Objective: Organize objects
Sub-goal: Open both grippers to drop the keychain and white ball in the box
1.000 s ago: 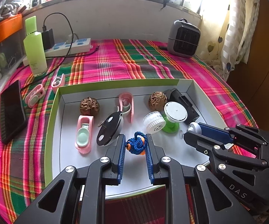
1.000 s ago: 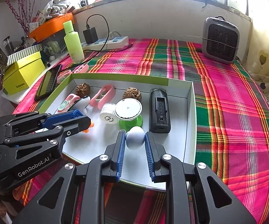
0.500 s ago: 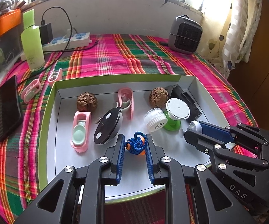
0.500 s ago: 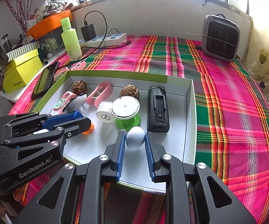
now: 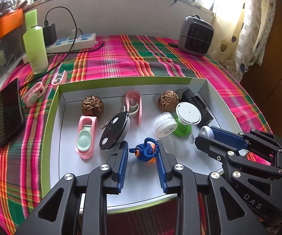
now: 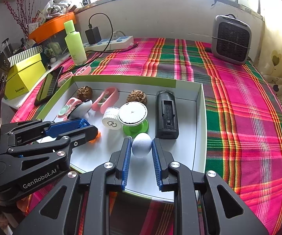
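Observation:
A white box with a green rim (image 5: 49, 117) (image 6: 199, 105) lies on the plaid cloth. It holds two walnuts, pink clips, a black-and-white disc, a white cap, a green-stemmed white stand and a black case (image 6: 166, 115). My left gripper (image 5: 142, 152) has opened around a blue-corded orange toy (image 5: 145, 151), which rests on the box floor with a gap on its left side. My right gripper (image 6: 141, 146) is shut on a white egg-shaped ball (image 6: 141, 145) low over the box floor; it also shows in the left wrist view (image 5: 206, 132).
A black phone (image 5: 9, 111), two pink clips (image 5: 33, 95), a green bottle (image 5: 35, 43), a power strip (image 5: 72, 42) and a grey heater (image 5: 195, 36) sit on the cloth around the box. Yellow and orange boxes (image 6: 25, 76) stand at the far left.
My left gripper's jaws have spread apart and let go of the blue-corded toy. My right gripper stays shut on the white ball. Both views have shifted slightly.

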`<move>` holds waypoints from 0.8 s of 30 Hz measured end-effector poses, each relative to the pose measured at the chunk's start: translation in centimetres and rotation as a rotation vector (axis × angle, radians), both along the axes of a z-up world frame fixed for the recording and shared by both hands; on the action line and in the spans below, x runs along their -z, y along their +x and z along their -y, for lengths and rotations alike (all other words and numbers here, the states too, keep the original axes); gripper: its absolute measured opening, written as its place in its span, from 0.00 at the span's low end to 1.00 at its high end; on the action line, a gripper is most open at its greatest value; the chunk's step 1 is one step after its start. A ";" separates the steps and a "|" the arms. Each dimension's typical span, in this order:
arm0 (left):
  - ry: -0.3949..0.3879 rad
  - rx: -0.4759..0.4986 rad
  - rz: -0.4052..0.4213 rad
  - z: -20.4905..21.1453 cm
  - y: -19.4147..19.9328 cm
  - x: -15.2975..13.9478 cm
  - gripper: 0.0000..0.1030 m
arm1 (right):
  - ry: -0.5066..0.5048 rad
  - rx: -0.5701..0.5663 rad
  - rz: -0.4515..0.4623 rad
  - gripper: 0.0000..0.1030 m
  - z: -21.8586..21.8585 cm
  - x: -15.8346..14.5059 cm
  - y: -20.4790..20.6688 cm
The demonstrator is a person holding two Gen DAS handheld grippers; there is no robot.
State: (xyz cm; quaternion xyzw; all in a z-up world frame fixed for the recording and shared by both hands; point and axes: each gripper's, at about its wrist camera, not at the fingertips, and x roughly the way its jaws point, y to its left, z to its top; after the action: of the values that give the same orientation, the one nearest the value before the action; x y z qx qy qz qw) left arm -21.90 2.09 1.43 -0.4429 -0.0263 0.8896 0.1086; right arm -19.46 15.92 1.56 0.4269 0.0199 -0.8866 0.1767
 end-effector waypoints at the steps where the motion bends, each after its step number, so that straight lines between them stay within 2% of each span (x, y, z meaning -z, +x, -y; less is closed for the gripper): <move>1: -0.001 0.000 0.000 0.0 0.0 0.0 0.28 | 0.002 0.000 0.000 0.23 0.0 0.0 0.0; 4: -0.005 -0.005 -0.001 0.0 0.2 -0.1 0.32 | -0.001 0.002 0.000 0.24 -0.1 0.0 0.0; 6: -0.010 -0.010 0.001 0.1 0.2 -0.1 0.34 | -0.011 0.008 0.005 0.31 -0.2 -0.1 0.0; 8: -0.011 -0.008 -0.001 0.1 0.2 -0.1 0.35 | -0.019 0.009 0.006 0.34 -0.3 -0.1 0.1; 14: -0.011 -0.014 -0.010 0.3 0.6 -0.5 0.37 | -0.018 0.017 -0.005 0.35 -0.3 -0.4 0.5; 18: -0.019 -0.025 -0.018 0.2 1.1 -0.9 0.38 | -0.028 0.027 -0.015 0.43 -0.5 -0.7 0.9; 24: -0.027 -0.038 -0.051 0.2 2.3 -1.9 0.38 | -0.032 0.027 -0.039 0.43 -0.4 -1.4 2.0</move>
State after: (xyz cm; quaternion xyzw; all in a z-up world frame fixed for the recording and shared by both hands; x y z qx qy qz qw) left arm -19.60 1.86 3.28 -0.4207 -0.0200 0.9028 0.0865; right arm -17.48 16.35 2.95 0.4071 0.0035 -0.8972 0.1712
